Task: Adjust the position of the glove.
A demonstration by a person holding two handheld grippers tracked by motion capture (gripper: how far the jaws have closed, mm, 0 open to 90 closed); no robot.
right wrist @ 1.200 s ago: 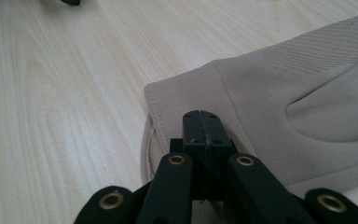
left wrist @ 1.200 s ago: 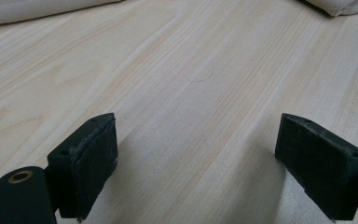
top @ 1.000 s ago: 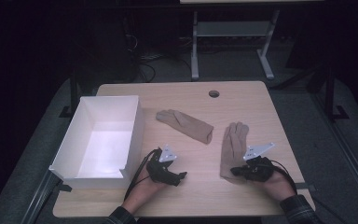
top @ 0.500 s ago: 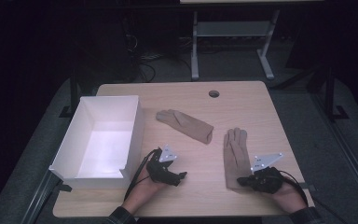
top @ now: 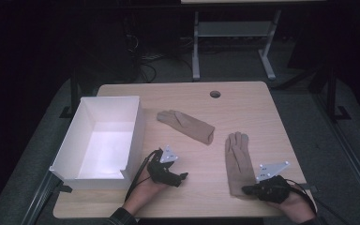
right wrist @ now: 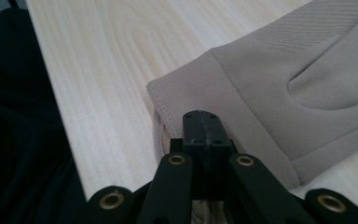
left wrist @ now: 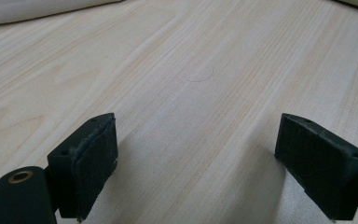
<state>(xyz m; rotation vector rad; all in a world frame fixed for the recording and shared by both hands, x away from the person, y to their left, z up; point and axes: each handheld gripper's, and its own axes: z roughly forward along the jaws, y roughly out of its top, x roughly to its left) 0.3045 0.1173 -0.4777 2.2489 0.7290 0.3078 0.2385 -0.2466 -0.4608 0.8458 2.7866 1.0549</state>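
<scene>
My right tongs (top: pixel 249 189) are clamping the cuff of the tan glove (top: pixel 238 163) at lower right (its twin (top: pixel 186 125) is lying mid-frame); my left tongs (top: pixel 183 176) are gaping apart over the bare counter (top: pixel 201 201).

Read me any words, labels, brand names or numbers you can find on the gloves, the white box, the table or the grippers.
No readable text on anything.
Near glove: plain tan fabric, with stitching but no label.
Far glove: plain.
White box: blank walls.
Table: bare wood grain.
Left gripper and right gripper: black, unmarked.
</scene>
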